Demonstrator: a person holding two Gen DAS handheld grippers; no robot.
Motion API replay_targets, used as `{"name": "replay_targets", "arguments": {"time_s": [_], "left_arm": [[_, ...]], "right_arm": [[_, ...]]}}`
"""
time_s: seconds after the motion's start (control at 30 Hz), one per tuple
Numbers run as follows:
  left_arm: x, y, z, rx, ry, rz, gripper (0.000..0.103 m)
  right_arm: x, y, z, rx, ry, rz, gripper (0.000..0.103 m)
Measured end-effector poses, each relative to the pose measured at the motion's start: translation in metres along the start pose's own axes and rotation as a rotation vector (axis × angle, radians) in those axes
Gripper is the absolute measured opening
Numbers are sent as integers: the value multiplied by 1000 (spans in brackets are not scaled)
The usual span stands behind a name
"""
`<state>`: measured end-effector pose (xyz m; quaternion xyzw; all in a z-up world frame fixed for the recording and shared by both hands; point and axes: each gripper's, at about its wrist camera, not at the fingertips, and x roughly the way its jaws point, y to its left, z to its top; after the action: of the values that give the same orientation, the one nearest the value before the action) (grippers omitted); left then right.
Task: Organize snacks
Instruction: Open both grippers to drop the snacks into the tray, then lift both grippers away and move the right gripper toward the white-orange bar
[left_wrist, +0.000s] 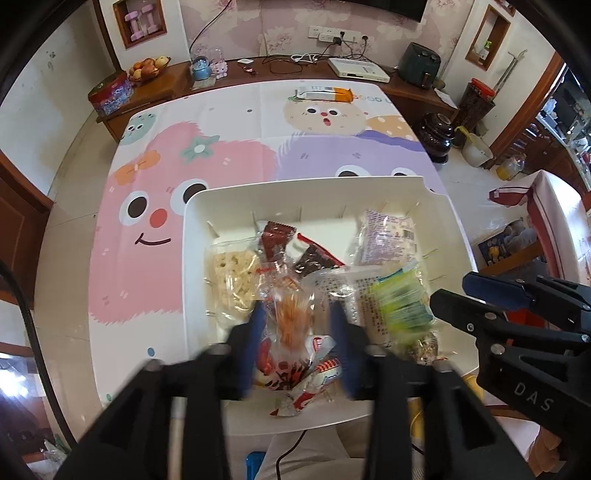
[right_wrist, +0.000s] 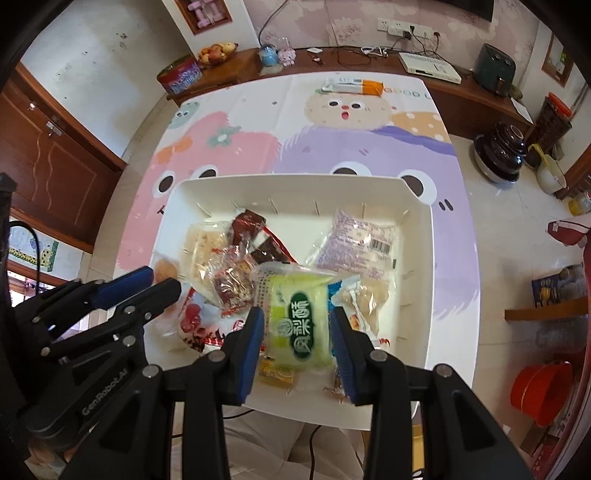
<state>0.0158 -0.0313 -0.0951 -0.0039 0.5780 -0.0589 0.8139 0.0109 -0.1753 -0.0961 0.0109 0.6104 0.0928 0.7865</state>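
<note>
Snacks: right tongs (right_wrist: 297, 336) grip the green pastry packet (right_wrist: 299, 317); left tongs (left_wrist: 297, 332), parted, straddle an orange-filled packet (left_wrist: 291, 321) over the bin (left_wrist: 317, 188); release low.

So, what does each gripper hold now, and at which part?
The right gripper clamps the green pastry packet by its two long sides. The left gripper stands open around an orange snack packet, not pressing it.

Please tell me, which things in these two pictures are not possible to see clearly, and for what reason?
- Left wrist view: the left tool and the orange snack packet between its fingers are motion-blurred; contact unclear.
- Right wrist view: the green pastry packet hides the snacks beneath it.
- Both views: the white bin near rim is covered by the tools.
</note>
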Motion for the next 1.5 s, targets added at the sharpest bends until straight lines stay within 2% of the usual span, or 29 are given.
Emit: {"name": "replay_targets", "arguments": {"time_s": [0.03, 0.07, 0.17, 0.57, 0.9, 1.27, 1.5], "left_arm": [[0, 1, -1, -3, 3, 12, 71], [1, 3, -1, -9, 0, 31, 75], [1, 9, -3, -35, 3, 17, 78], [1, 4, -4, -42, 1, 32, 79], [6, -4, 5, -24, 19, 42, 79], [14, -11, 40, 22, 34, 43, 79], [9, 4, 94, 50, -30, 79, 79]], "right_arm": [[1, 0, 0, 3, 5, -5, 42], [3, 0, -1, 11, 8, -11, 43], [3, -3, -1, 28, 11, -5, 46], [1, -3, -2, 24, 9, 4, 46], [-1, -19, 6, 37, 3, 14, 46], [1, -42, 33, 79, -8, 7, 46], [-8, -49, 79, 42, -64, -39, 46]]}}
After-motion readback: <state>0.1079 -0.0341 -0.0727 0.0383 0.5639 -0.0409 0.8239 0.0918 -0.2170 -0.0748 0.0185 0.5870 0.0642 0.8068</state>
